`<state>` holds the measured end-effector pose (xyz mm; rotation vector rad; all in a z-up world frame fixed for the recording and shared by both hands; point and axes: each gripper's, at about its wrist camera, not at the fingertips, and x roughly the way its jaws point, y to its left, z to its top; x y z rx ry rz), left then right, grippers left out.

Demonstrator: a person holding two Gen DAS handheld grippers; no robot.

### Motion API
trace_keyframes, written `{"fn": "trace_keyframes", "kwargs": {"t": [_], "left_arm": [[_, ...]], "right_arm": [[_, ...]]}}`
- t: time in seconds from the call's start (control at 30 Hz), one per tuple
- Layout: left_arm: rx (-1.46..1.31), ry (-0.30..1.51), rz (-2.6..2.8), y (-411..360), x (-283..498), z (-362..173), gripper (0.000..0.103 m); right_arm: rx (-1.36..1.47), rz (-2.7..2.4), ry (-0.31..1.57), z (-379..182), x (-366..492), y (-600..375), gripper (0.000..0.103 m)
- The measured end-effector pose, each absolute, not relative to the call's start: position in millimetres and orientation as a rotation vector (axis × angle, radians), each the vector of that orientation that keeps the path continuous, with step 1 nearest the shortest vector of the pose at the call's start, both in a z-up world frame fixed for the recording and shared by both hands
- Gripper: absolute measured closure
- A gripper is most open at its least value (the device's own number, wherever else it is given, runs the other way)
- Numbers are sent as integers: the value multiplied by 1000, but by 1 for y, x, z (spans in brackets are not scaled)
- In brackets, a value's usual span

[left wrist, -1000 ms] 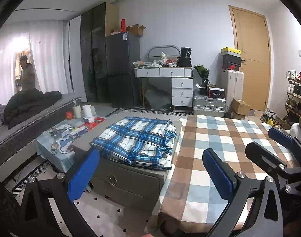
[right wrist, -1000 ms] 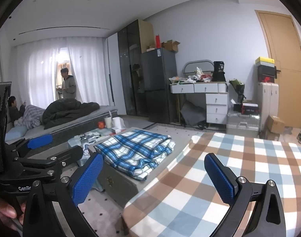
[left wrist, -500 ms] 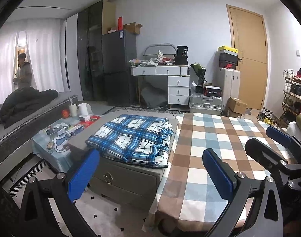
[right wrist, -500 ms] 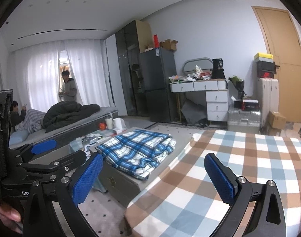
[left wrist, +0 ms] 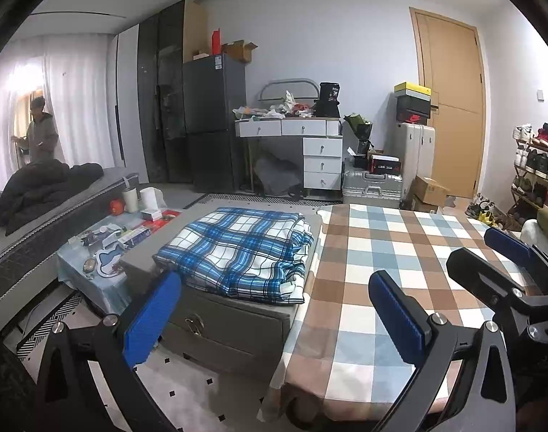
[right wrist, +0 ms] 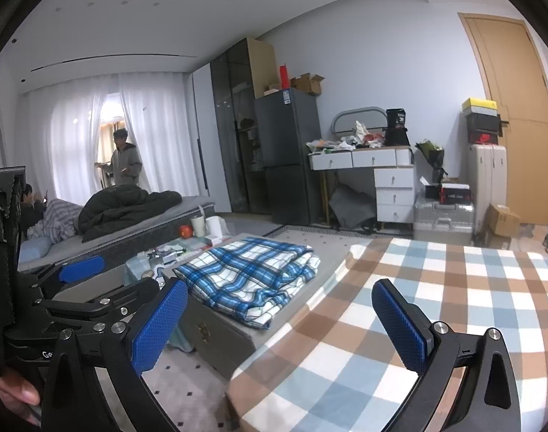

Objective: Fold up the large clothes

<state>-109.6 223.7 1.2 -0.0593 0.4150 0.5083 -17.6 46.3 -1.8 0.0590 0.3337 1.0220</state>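
A folded blue-and-white plaid garment (left wrist: 238, 248) lies on a grey storage bench (left wrist: 230, 327); it also shows in the right wrist view (right wrist: 252, 277). To its right is a table under a brown, blue and white checked cloth (left wrist: 382, 270), also in the right wrist view (right wrist: 418, 324). My left gripper (left wrist: 274, 320) is open and empty, held in the air short of the bench and table. My right gripper (right wrist: 281, 327) is open and empty above the table's near edge. Each gripper shows at the edge of the other's view.
A low side table (left wrist: 104, 244) with cups and clutter stands left of the bench. A bed with a dark duvet (left wrist: 43, 187) is at far left, with a standing person (right wrist: 124, 162) behind it. Fridge (left wrist: 212, 122), white desk (left wrist: 302, 144), suitcases and door (left wrist: 450, 108) line the back wall.
Both views shifted slightly; the left view has swung a little, the garment and bench staying in about the same place. Both grippers stayed open and empty.
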Motion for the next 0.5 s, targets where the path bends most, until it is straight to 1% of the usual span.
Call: {"fn": "trace_keyframes", "kwargs": {"t": [0.5], "left_arm": [[-56, 426, 497, 223, -107, -2, 1]], "right_arm": [[63, 1015, 338, -4, -15, 47, 0]]}}
